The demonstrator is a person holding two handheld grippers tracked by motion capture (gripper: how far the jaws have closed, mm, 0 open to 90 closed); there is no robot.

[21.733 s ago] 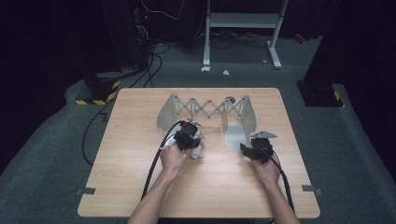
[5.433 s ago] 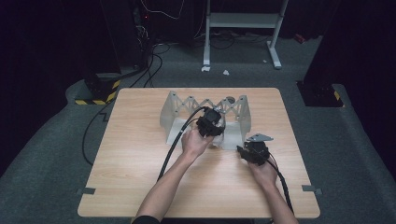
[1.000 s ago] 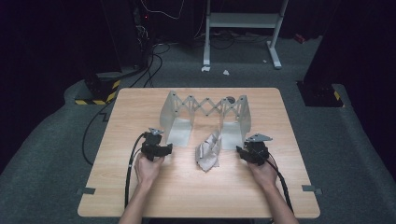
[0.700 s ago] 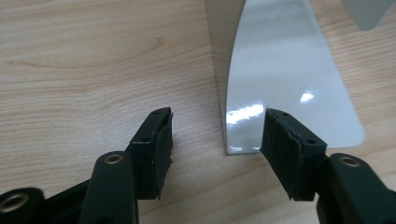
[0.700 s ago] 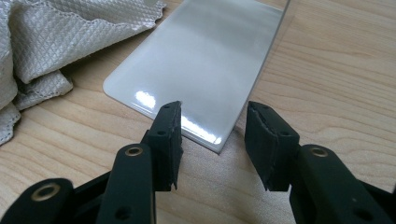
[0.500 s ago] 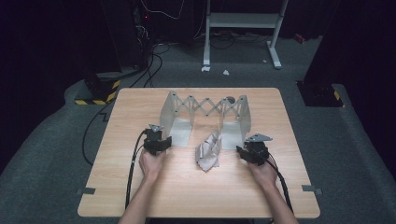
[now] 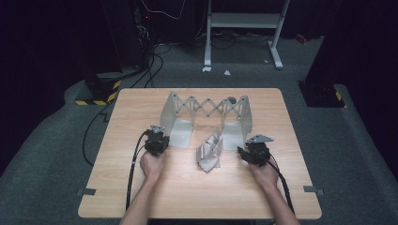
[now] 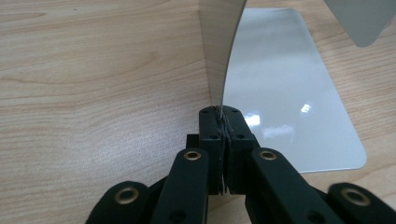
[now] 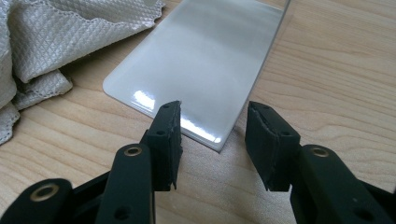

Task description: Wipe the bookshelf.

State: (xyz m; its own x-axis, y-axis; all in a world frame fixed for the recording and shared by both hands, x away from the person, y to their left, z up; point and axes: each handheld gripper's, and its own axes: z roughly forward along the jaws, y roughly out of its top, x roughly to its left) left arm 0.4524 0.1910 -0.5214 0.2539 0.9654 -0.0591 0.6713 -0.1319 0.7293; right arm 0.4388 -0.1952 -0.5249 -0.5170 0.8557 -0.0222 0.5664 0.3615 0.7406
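Metal this thin and glossy gives us little to hold, so our main worry is that the expandable bookend rack (image 7: 206,112) slips or twists: a one-sided pull from the left could skew the scissor links (image 7: 209,104), or drag a foot plate into the crumpled grey cloth (image 7: 209,151) lying just in front, between the two ends. We see the left gripper (image 8: 224,135) has just been closing, and its jaws now pinch the upright edge of the left end panel (image 8: 219,56), pads pressed on the sheet. Our right gripper (image 9: 212,140) stands about half open, holding nothing, its jaws straddling the corner of the right foot plate (image 9: 205,60) without touching that we can tell.
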